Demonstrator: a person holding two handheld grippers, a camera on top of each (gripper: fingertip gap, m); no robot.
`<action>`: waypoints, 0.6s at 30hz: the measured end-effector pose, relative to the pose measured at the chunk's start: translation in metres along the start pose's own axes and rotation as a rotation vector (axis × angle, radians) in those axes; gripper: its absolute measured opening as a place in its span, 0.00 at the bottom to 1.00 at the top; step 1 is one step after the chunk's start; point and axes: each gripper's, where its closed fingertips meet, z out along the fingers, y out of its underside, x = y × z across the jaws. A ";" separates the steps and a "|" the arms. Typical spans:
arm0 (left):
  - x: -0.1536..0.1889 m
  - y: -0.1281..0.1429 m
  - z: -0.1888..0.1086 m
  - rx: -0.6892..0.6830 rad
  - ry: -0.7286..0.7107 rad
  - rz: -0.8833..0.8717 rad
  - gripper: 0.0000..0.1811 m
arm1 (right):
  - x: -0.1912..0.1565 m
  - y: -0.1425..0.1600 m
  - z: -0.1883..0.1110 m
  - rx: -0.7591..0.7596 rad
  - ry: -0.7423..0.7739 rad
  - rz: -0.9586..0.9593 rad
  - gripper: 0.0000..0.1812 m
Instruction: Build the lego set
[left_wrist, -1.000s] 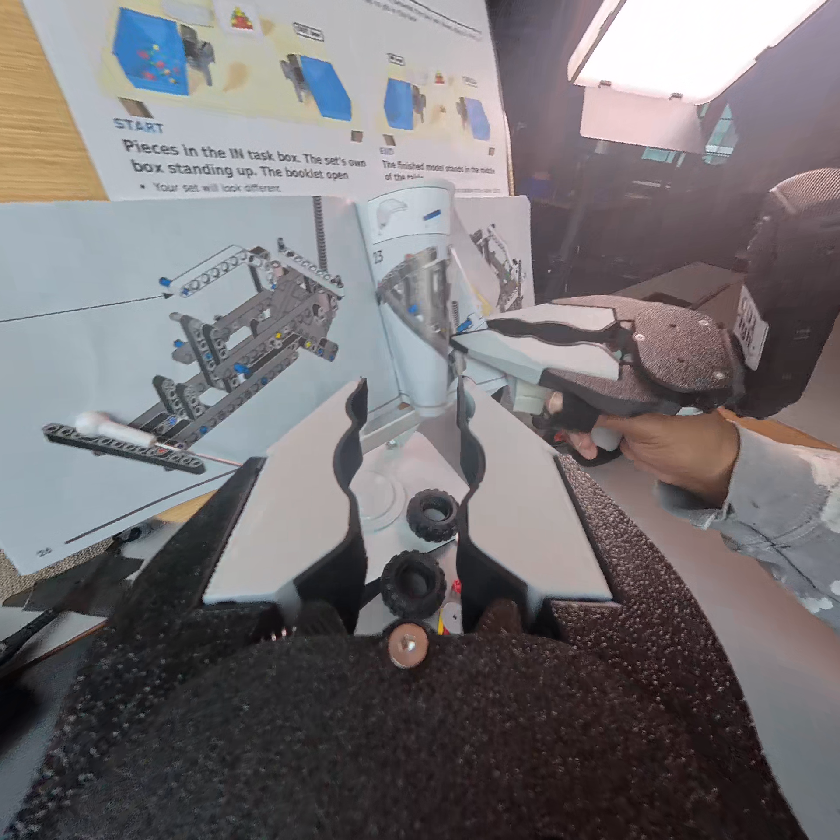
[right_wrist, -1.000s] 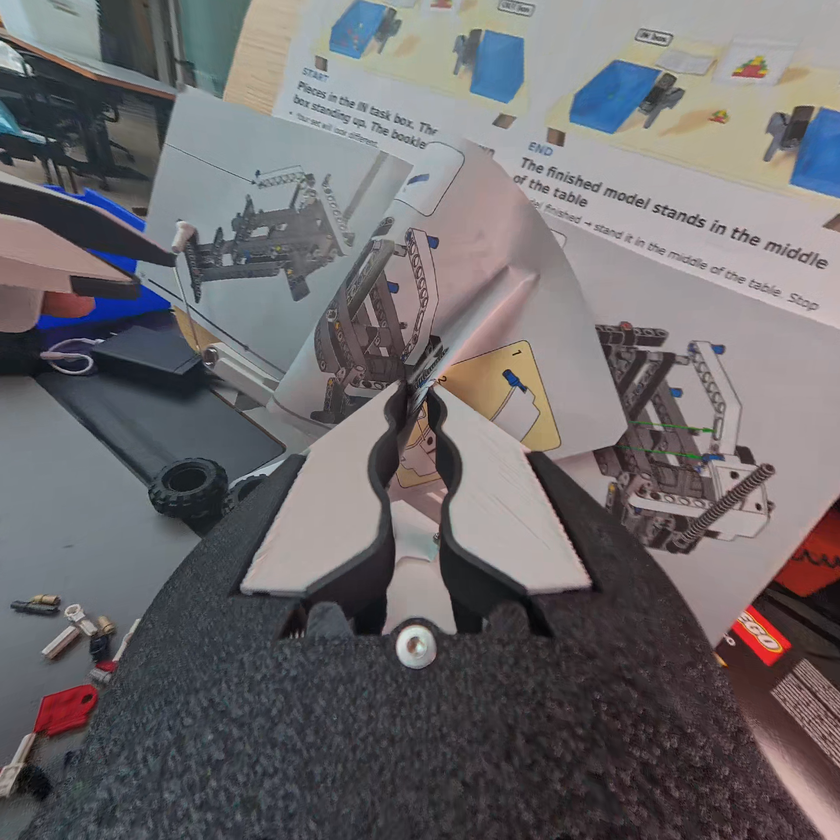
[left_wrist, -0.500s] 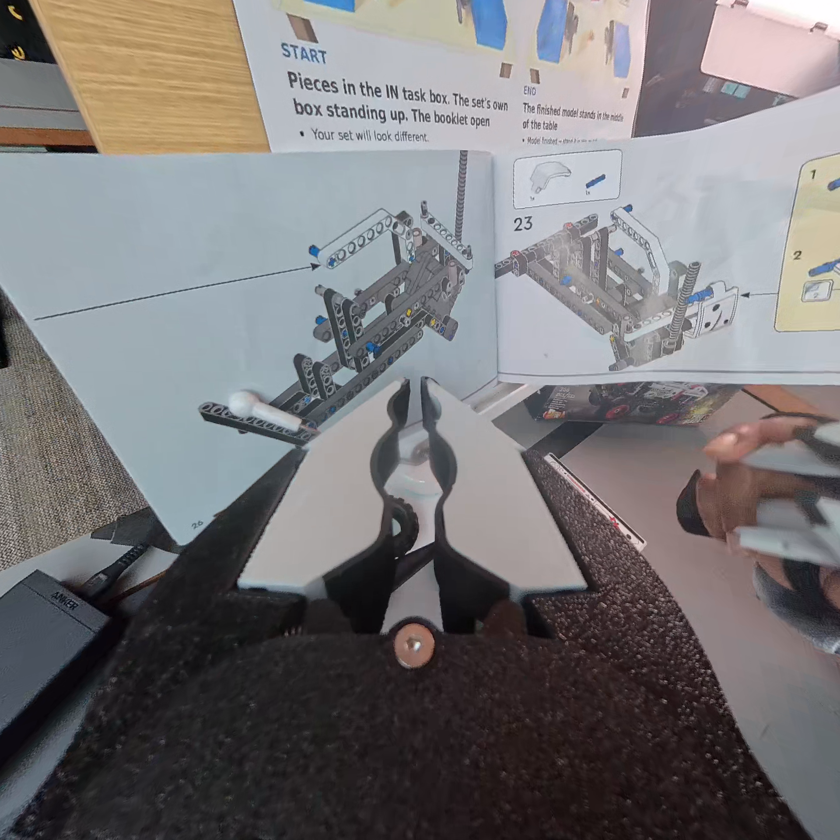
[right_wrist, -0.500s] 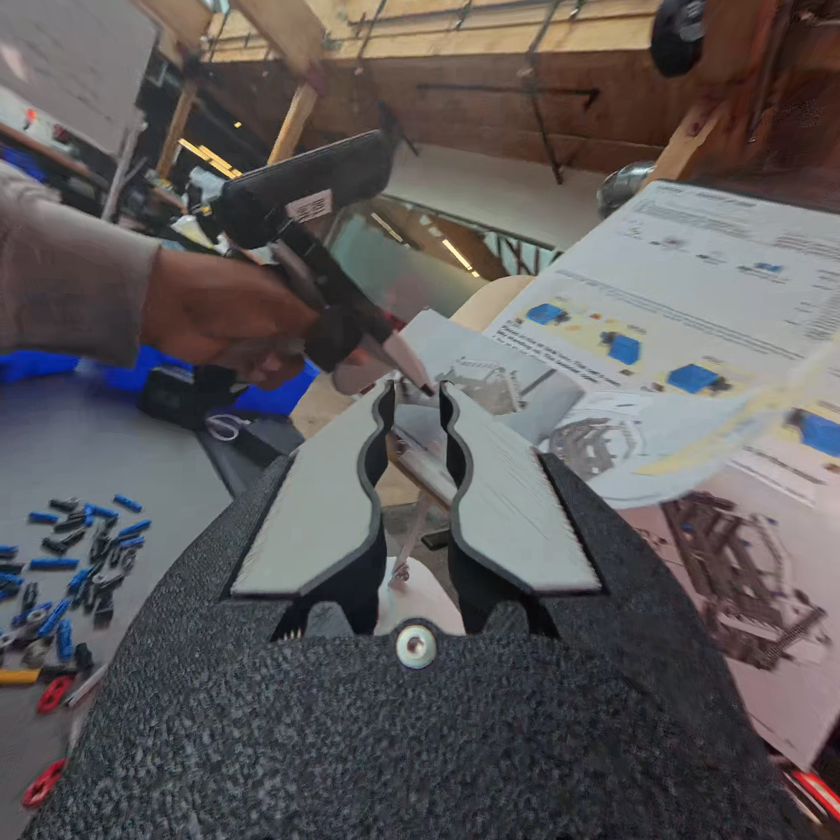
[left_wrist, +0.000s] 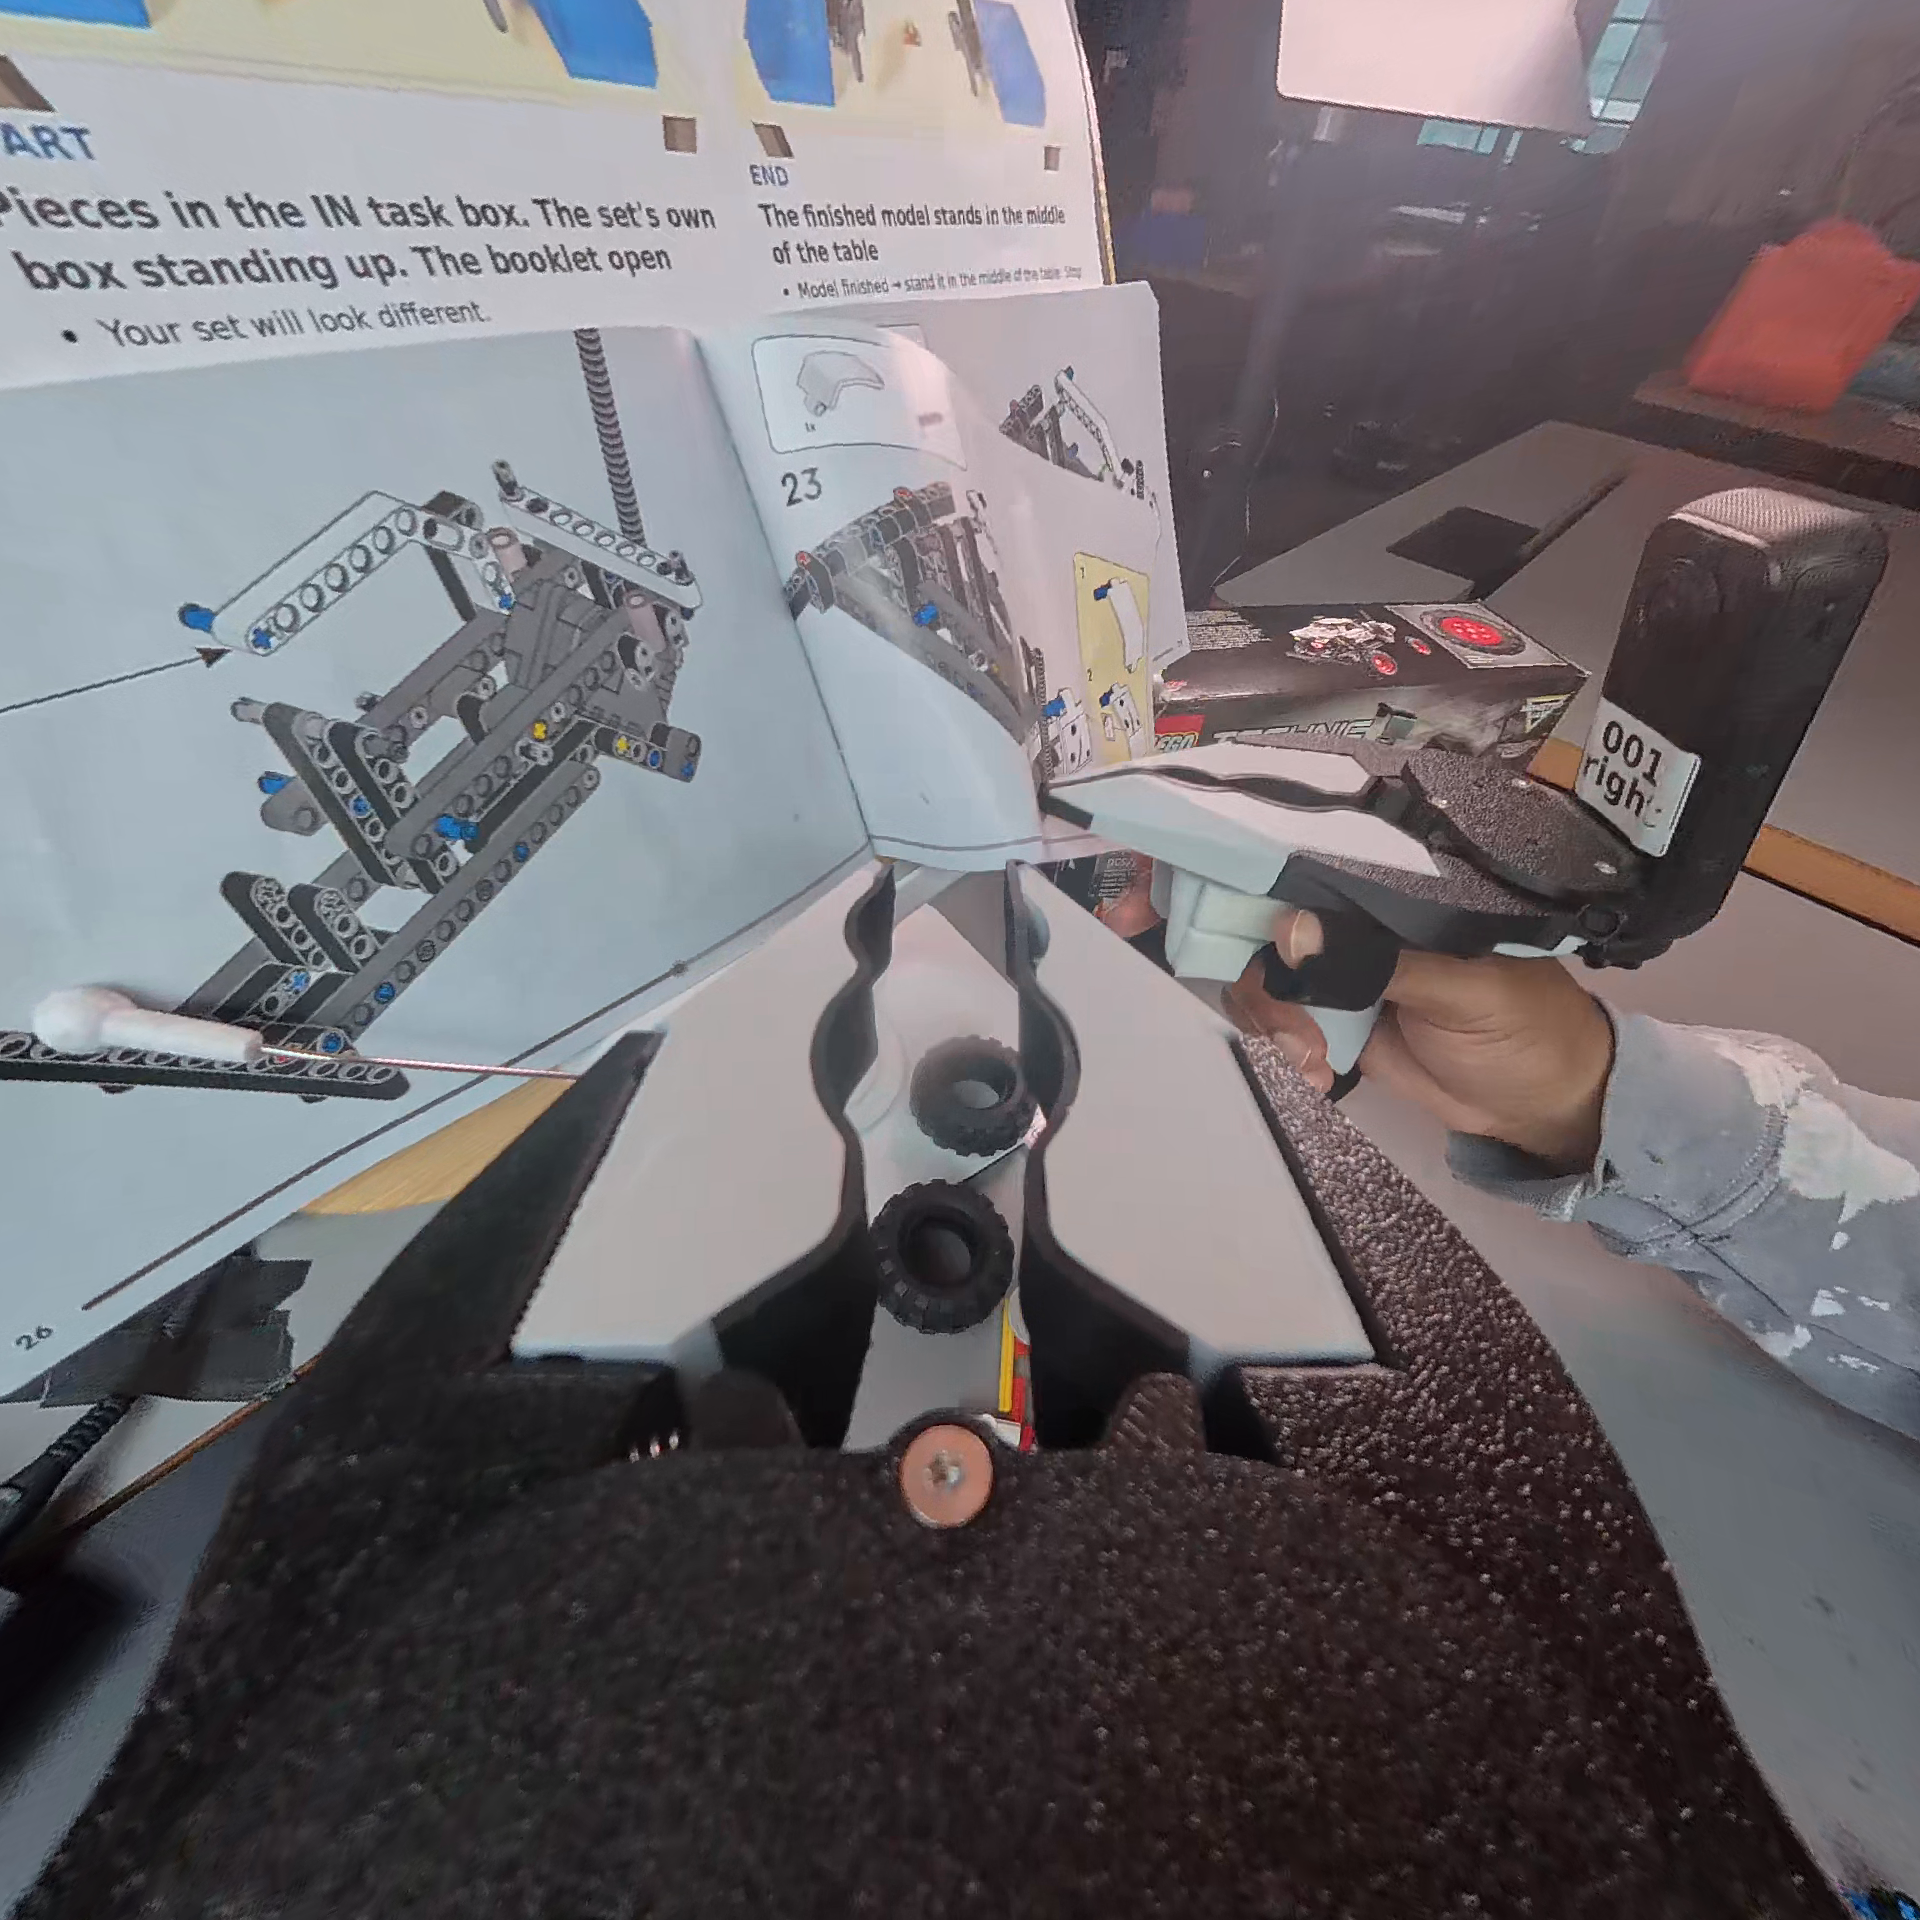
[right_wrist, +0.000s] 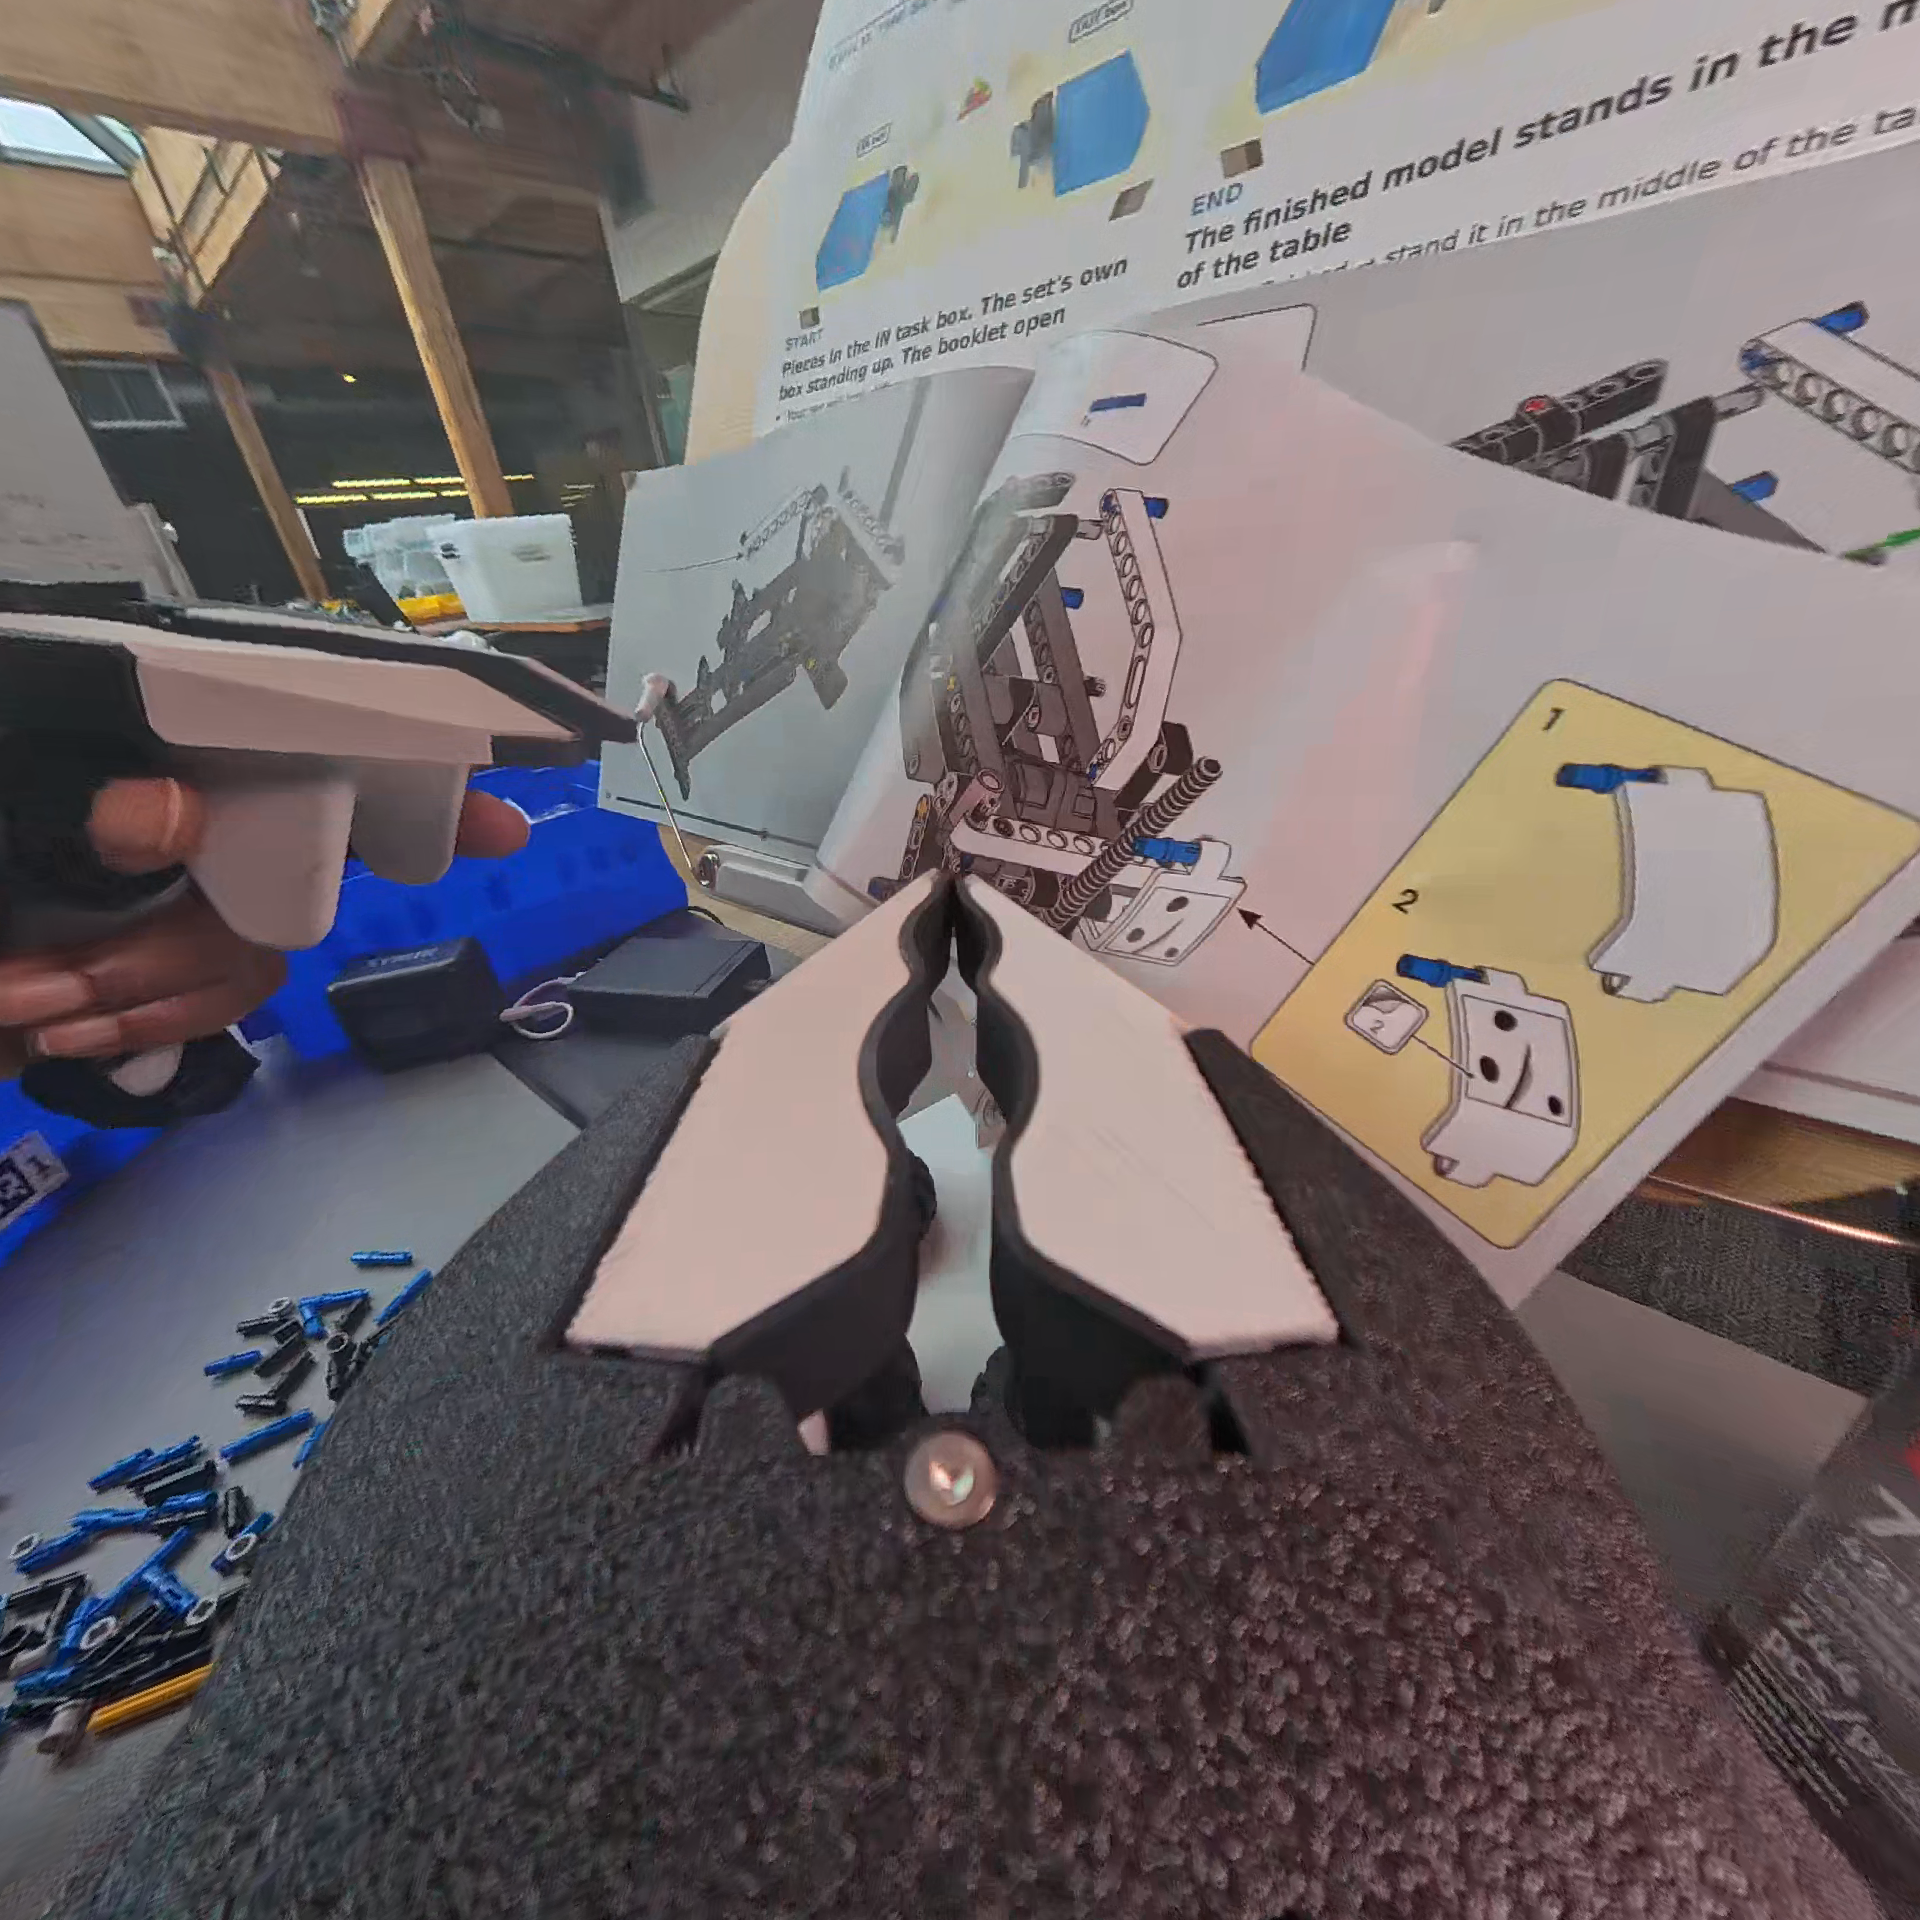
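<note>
With the instruction booklet (right_wrist: 1299, 665) propped on the desk (left_wrist: 1714, 1507) ahead, the right tool (right_wrist: 954, 894), tips pinching its loose page (left_wrist: 935, 644), could tear or crease it, while the left tool (left_wrist: 945, 883), slightly spread and empty, hovers over two loose tyres (left_wrist: 971, 1091).

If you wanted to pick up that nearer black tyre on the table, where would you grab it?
The nearer tyre lies flat, hole upward. Probably best to bring the open left tool down from above and pinch across its knobbly outer tread, staying off the farther tyre.
</note>
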 end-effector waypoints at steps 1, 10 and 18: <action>0.003 -0.002 -0.001 0.000 0.002 0.007 0.13 | -0.001 0.002 0.001 0.000 0.027 -0.030 0.00; 0.014 -0.006 0.003 0.006 0.010 0.011 0.16 | 0.072 0.001 -0.018 -0.042 0.434 -0.026 0.60; 0.017 -0.008 0.016 0.023 -0.005 -0.031 0.22 | 0.006 0.004 0.007 -0.088 0.239 -0.316 0.00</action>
